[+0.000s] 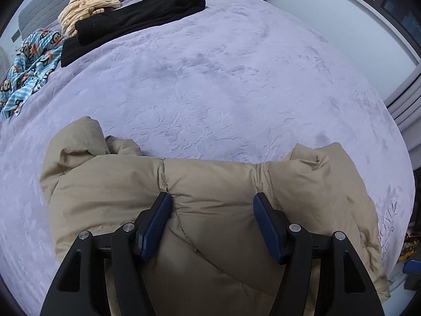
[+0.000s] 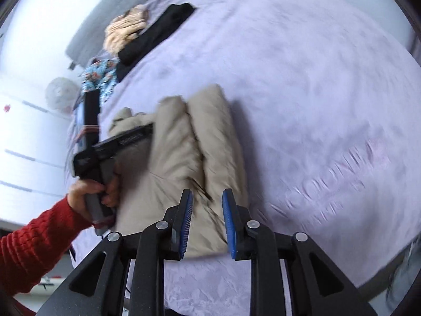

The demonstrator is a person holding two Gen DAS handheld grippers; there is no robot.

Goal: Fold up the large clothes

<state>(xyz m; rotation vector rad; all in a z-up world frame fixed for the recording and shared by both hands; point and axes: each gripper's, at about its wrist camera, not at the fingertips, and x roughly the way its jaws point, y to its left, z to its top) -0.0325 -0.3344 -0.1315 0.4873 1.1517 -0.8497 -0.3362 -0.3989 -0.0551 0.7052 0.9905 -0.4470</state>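
Covering most of both frames: lilac bed [image 1: 236,79]. Beige coat [image 1: 210,210] lay bundled lower centre, folded in layers. Black garment [image 1: 136,18] sat upper left. Left gripper [image 1: 211,210] was spread wide, resting on coat; right gripper [image 2: 207,223] was apart, empty, above coat's edge. Step judged: pressing final fold. Next needs flattening, squaring edges.

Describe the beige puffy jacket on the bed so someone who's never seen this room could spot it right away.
On the lavender bedspread, look at the near edge, away from the clothes piled by the headboard. The beige padded jacket lies there in a bulky folded bundle. It is the only quilted, plain tan garment; the others are black, striped or blue cartoon-print.
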